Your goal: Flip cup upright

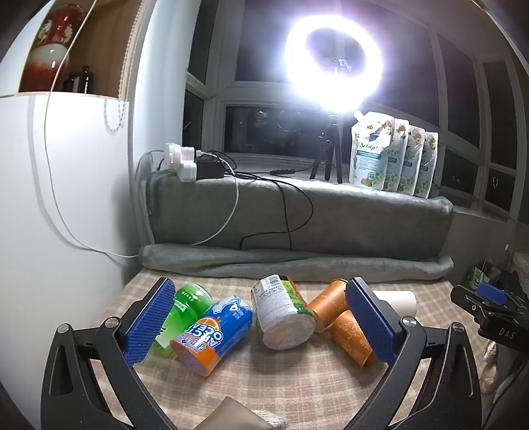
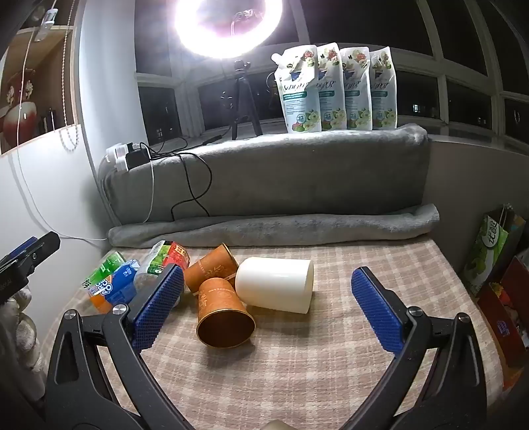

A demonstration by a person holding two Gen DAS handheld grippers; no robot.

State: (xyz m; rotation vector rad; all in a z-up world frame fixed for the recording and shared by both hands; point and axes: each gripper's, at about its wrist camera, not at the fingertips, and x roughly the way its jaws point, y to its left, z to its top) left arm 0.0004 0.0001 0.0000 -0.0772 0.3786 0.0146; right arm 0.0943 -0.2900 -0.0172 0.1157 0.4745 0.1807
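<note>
Several cups lie on their sides on a checked cloth (image 2: 297, 357). In the left wrist view I see a green cup (image 1: 185, 307), a blue and orange cup (image 1: 215, 334), a white and green labelled cup (image 1: 281, 314) and two orange cups (image 1: 350, 334). My left gripper (image 1: 261, 317) is open and empty, its jaws wide around the cluster without touching. In the right wrist view the near orange cup (image 2: 221, 314) shows its open mouth, with a white cup (image 2: 277, 284) lying beside it. My right gripper (image 2: 267, 307) is open and empty, just short of both.
A grey blanket roll (image 2: 274, 228) and a grey padded ledge (image 2: 264, 172) bound the far side. Refill pouches (image 2: 337, 89), a ring light on a tripod (image 2: 228, 26), a power strip and cables stand on the ledge. Boxes (image 2: 492, 258) line the right edge.
</note>
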